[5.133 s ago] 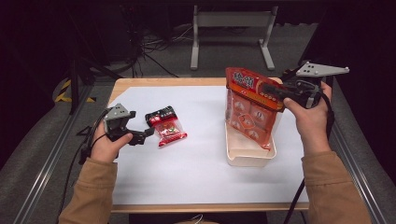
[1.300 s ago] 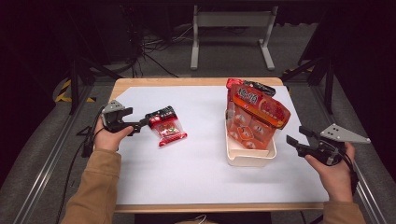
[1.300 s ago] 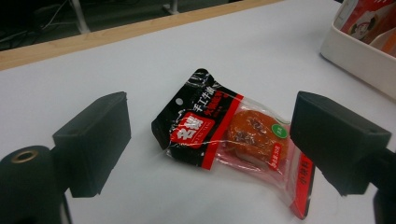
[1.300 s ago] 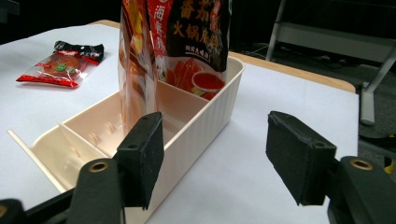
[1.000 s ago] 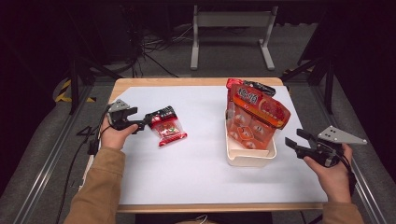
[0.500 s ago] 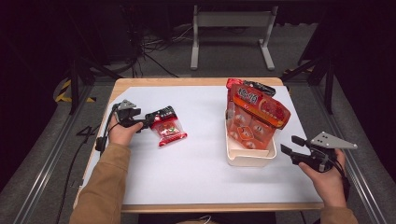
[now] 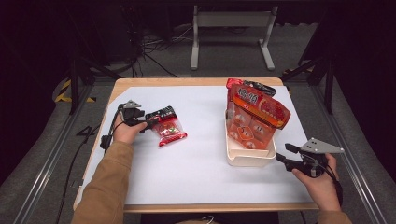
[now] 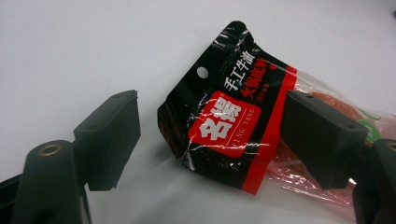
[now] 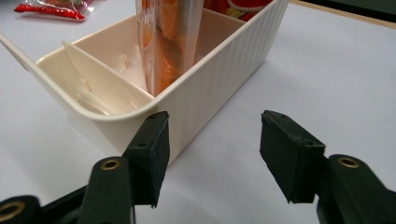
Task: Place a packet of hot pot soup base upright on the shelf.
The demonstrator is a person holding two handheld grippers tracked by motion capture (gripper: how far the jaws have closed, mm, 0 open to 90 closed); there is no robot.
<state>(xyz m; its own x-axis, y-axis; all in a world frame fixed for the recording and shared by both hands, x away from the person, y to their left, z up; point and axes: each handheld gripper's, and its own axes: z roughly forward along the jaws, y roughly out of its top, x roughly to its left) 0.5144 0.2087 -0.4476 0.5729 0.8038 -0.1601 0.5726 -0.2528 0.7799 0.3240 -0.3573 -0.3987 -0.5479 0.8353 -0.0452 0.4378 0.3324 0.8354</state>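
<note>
Left gripper gaping around small packet, pads clear of it

The white table is brightly lit from overhead while the room around it stays dim. Glare streaks the glossy packet; nearby jaws look soft.

Person wearing tan sleeves, working black two-jaw grippers.
The right gripper is carrying a grey three-cornered plate; the left gripper is trailing a black cable; brass-coloured pivots are showing.
</note>
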